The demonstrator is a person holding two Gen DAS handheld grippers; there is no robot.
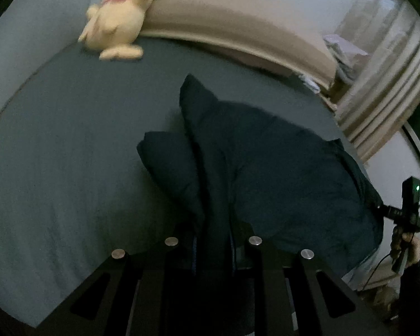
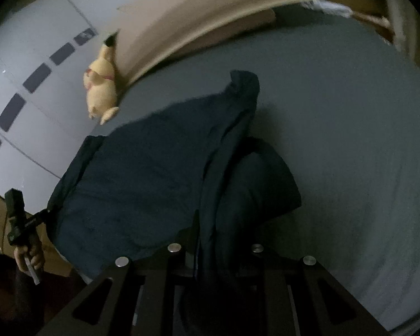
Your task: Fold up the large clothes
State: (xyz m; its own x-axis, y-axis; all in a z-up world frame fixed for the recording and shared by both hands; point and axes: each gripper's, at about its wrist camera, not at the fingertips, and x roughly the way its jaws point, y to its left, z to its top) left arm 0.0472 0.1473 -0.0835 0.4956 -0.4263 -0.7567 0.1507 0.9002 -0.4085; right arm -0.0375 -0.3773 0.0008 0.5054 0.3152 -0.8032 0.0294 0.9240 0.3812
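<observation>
A dim bedroom: a bed (image 1: 70,154) under a smooth grey-blue fitted sheet, faintly wrinkled, bounded at its far side by a padded beige headboard (image 1: 224,25) with a rounded lower edge. A pale yellow plush toy (image 1: 117,19) with a pink collar leans where sheet meets headboard. Striped beige curtains (image 1: 383,95) hang in soft vertical pleats at the right of the left wrist view.

The dark navy garment (image 1: 280,173) is thick, matte fabric, stretched between the two tools above the sheet, sagging into broad soft folds with one corner peaking upward. In the left wrist view a bunched ridge of it runs straight down into the left gripper (image 1: 213,240), whose black fingers are clenched on it. In the right wrist view the same happens: a narrow fold drops into the right gripper (image 2: 214,247), clamped on the cloth. Each view shows the other hand (image 1: 408,246) at the garment's far edge.
</observation>
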